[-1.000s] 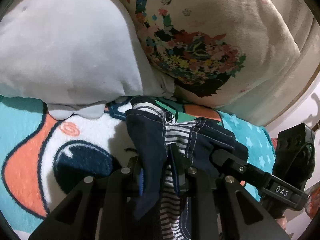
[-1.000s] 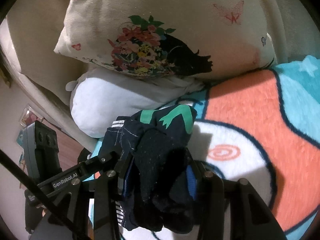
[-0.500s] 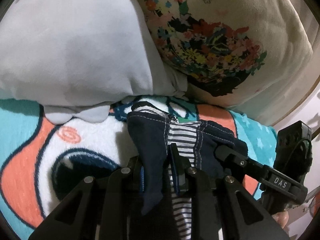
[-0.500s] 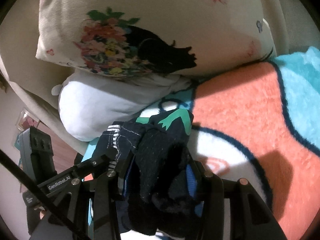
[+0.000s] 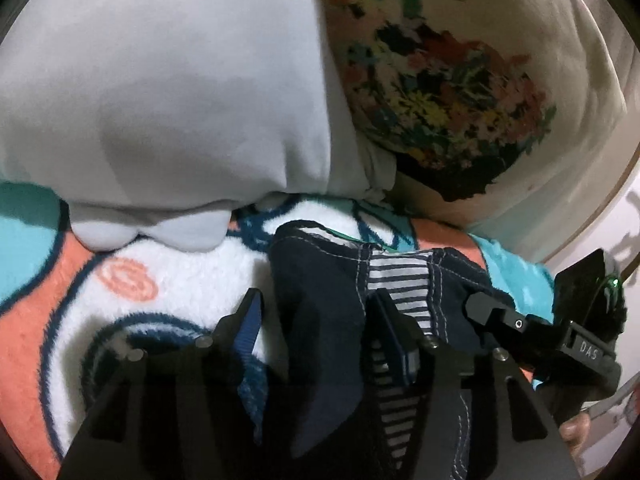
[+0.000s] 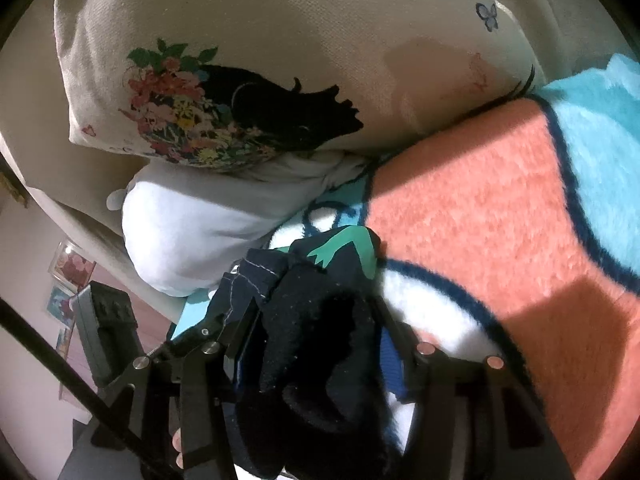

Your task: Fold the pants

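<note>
The dark navy pants (image 5: 320, 308), with a striped lining and a green print, lie bunched on the fleece blanket (image 5: 176, 276). My left gripper (image 5: 316, 312) has its jaws spread wide, with a fold of the pants lying loose between them. My right gripper (image 6: 320, 332) also has its jaws parted around a thick bunch of the pants (image 6: 316, 320); the cloth fills the gap. The other gripper (image 5: 532, 328) shows at the right of the left wrist view, touching the pants.
A pale grey pillow (image 5: 168, 92) and a cream floral pillow (image 5: 460, 92) lie just beyond the pants against the headboard. The blanket (image 6: 500, 220) spreads orange, white and turquoise to the right. A wall with pictures (image 6: 72, 268) is at the left.
Both grippers have moved down and forward toward the pillows with the pants. The left jaws have opened from shut on the pants; the right jaws have widened too.
</note>
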{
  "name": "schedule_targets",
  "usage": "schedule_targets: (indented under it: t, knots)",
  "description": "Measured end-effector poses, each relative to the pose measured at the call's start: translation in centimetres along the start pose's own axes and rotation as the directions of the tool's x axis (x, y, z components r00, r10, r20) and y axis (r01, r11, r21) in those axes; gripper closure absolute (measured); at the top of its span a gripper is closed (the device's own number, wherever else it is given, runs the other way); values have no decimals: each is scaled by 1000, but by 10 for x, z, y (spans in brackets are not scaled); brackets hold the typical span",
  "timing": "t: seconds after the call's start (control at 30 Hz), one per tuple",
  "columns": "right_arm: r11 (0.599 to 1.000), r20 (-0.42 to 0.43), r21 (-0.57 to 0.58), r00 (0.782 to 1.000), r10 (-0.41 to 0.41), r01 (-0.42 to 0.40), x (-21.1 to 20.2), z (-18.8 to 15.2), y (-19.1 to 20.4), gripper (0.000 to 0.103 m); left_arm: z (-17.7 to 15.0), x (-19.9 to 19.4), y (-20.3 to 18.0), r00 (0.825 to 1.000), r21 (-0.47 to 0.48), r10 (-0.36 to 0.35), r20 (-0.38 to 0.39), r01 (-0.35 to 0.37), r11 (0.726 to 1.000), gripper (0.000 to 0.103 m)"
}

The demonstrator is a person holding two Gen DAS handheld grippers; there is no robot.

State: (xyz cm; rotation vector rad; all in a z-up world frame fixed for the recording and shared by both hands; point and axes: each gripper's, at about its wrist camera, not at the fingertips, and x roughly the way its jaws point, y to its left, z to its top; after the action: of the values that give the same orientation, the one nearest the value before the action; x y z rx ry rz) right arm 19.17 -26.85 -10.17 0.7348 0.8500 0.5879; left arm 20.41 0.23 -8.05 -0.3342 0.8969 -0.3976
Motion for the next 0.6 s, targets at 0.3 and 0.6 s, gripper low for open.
schedule_targets:
  t: [0.3,0.6]
  knots:
    - [999,33,33,999,11,-12,-11,0,-7,42,0,3,-5,1000,8,0,2,0,1000,42]
    - [999,198,3,979,-52,52,-52,4,16,36,0,-2,-2,1000,0,-4,13,4,1000,41]
